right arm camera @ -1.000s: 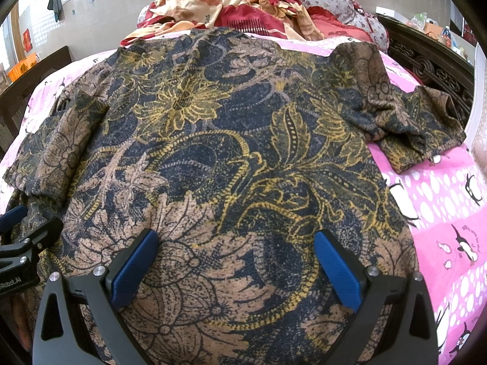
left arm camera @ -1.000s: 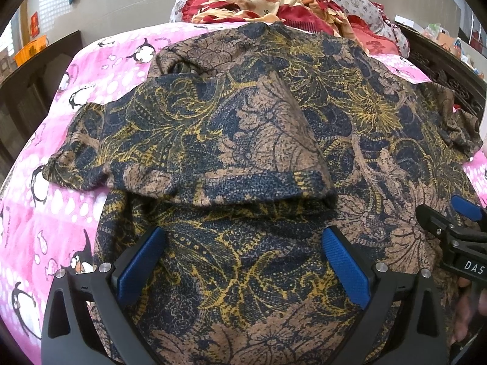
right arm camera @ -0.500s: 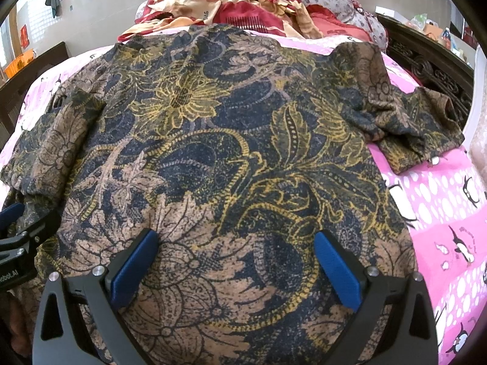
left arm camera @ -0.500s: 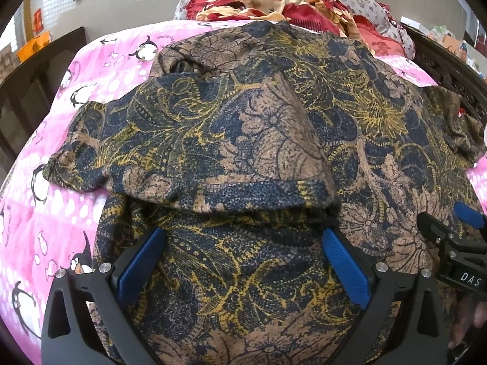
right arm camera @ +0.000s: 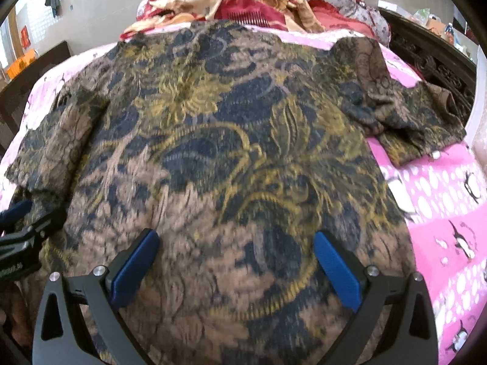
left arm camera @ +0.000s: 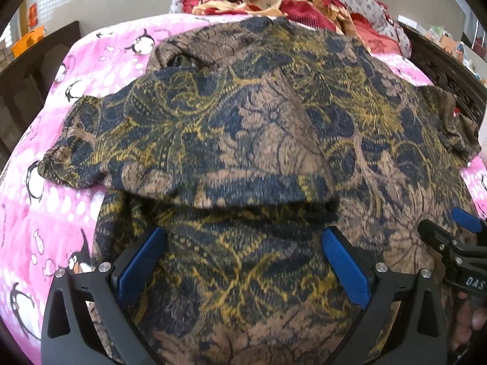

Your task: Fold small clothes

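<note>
A batik shirt (left arm camera: 274, 140) (right arm camera: 231, 152) in brown, navy and gold lies spread on the pink penguin bedsheet (left arm camera: 33, 213). Its left sleeve (left arm camera: 188, 149) is folded inward over the body. The right sleeve (right arm camera: 408, 121) lies crumpled out to the side. My left gripper (left arm camera: 243, 243) hovers open over the lower left part of the shirt, nothing between its blue pads (left arm camera: 143, 261). My right gripper (right arm camera: 236, 243) hangs open above the lower middle of the shirt, also holding nothing. Each gripper shows at the edge of the other's view.
A heap of red and orange bedding (right arm camera: 243, 3) and a floral pillow (left arm camera: 359, 3) lie at the head of the bed. Dark carved wood (right arm camera: 438, 64) runs along the right side. A dark chair (left arm camera: 33, 70) stands to the left. Pink sheet (right arm camera: 450, 243) shows bare at the right.
Both grippers have moved slightly forward over the shirt, still open. The right wrist view is now motion-blurred. The shirt itself lies as before.
</note>
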A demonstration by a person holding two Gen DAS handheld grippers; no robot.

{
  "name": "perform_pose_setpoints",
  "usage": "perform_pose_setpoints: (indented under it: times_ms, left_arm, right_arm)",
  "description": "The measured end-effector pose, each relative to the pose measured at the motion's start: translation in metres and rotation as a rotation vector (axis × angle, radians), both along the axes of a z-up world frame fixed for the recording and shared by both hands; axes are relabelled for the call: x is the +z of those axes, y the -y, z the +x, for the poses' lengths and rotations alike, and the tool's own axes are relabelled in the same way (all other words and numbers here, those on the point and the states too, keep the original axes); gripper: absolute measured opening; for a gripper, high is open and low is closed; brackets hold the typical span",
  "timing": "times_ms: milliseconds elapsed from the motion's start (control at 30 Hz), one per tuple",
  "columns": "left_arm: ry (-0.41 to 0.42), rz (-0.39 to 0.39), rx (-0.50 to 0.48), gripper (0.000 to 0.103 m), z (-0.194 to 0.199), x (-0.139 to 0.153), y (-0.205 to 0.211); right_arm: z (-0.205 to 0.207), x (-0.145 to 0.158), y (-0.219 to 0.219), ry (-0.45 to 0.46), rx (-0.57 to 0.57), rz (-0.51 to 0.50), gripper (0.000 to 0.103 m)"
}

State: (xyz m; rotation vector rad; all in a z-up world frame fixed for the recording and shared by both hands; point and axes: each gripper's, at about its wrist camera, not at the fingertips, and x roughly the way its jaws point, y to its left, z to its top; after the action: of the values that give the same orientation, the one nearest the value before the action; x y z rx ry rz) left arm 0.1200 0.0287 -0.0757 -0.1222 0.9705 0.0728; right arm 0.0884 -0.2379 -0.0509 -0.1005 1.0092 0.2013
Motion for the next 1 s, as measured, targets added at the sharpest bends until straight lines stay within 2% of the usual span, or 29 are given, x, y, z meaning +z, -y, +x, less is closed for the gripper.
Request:
perform_pose_setpoints:
  times_ms: [100, 167, 233, 300, 433, 533, 667, 800, 900, 1000]
  left_arm:
    - [-0.033, 0.007, -0.031, 0.088, -0.015, 0.003, 0.003]
    - [-0.058, -0.006, -0.046, 0.084, -0.032, 0.006, 0.006]
    - [-0.066, -0.002, -0.061, 0.076, -0.047, 0.011, 0.008]
    - [-0.062, 0.005, -0.060, 0.075, -0.063, 0.016, 0.008]
    - [-0.056, 0.008, -0.011, 0.075, -0.084, 0.025, 0.001]
    - [-0.033, -0.018, 0.022, 0.075, -0.089, 0.032, -0.007]
    - [-0.022, -0.041, 0.033, 0.075, -0.090, 0.035, -0.010]
    - [-0.010, -0.037, 0.026, 0.078, -0.087, 0.035, -0.007]
    - [0.019, -0.045, 0.015, 0.087, -0.088, 0.036, -0.005]
    - [0.058, -0.037, 0.008, 0.087, -0.090, 0.041, -0.003]
  right_arm:
    - [-0.017, 0.005, 0.001, -0.053, -0.010, -0.011, 0.103]
    - [-0.033, 0.009, 0.004, -0.080, -0.006, 0.002, 0.103]
    - [-0.052, 0.015, 0.008, -0.092, -0.009, 0.019, 0.103]
    - [-0.066, 0.020, 0.011, -0.088, -0.014, 0.023, 0.103]
    - [-0.090, 0.040, 0.015, 0.010, -0.029, 0.019, 0.103]
    - [-0.100, 0.057, 0.010, 0.115, -0.012, -0.002, 0.103]
    - [-0.104, 0.070, 0.001, 0.203, 0.014, -0.026, 0.103]
    - [-0.111, 0.070, -0.001, 0.204, 0.037, -0.037, 0.103]
    - [-0.112, 0.064, -0.002, 0.188, 0.041, -0.034, 0.103]
    - [-0.113, 0.060, 0.000, 0.178, 0.035, -0.028, 0.103]
